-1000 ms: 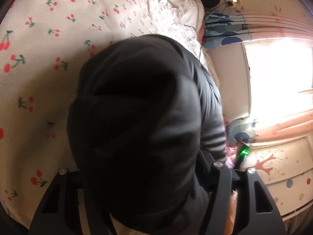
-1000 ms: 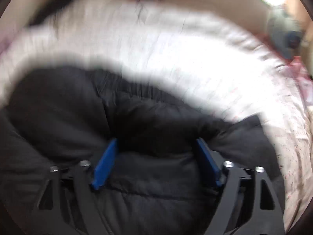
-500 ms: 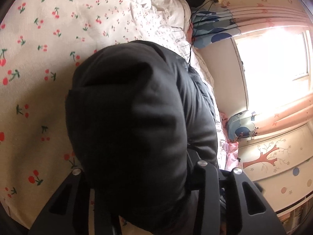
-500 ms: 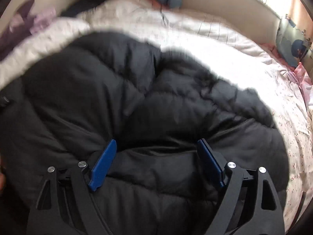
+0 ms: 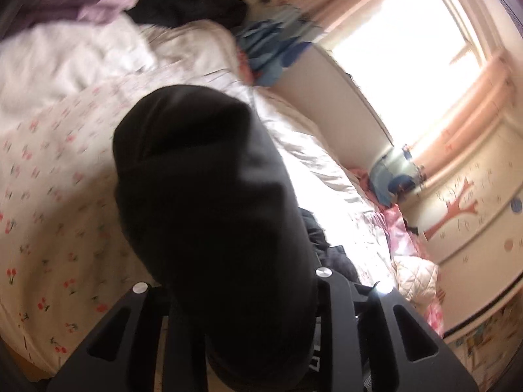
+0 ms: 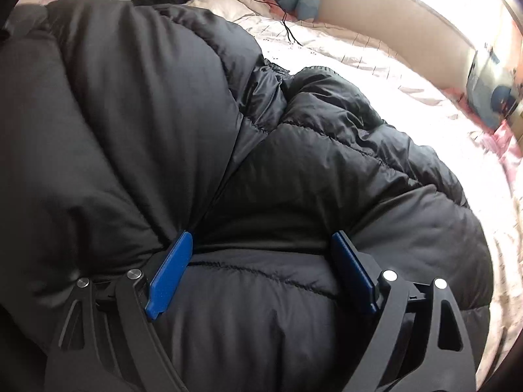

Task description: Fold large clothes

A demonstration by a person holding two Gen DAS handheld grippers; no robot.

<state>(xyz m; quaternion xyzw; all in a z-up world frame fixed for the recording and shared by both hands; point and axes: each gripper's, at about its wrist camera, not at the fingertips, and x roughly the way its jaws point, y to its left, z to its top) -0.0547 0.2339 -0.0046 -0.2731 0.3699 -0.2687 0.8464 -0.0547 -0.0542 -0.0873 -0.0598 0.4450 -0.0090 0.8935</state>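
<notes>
A big black puffer jacket (image 6: 294, 170) lies on the bed and fills the right wrist view. My right gripper (image 6: 261, 254) has its blue pads (image 6: 170, 271) wide apart, pressed into the jacket with a padded fold bulging between them. In the left wrist view a thick dark part of the jacket (image 5: 209, 202) rises between the fingers of my left gripper (image 5: 232, 294) and hides the fingertips. That bundle hangs above the cherry-print bedding (image 5: 49, 215).
White quilt (image 5: 310, 163) covers the bed's right side. Purple and black clothes (image 5: 186, 6) lie at the far end. A blue-patterned curtain (image 5: 271, 52), a bright window (image 5: 408, 42) and a pink quilted item (image 5: 415, 274) are to the right. A black cable (image 6: 287, 26) lies on the sheet.
The left gripper has lifted and tilted up with its bundle, showing more of the room. The right gripper has moved closer over the jacket, which now fills its view.
</notes>
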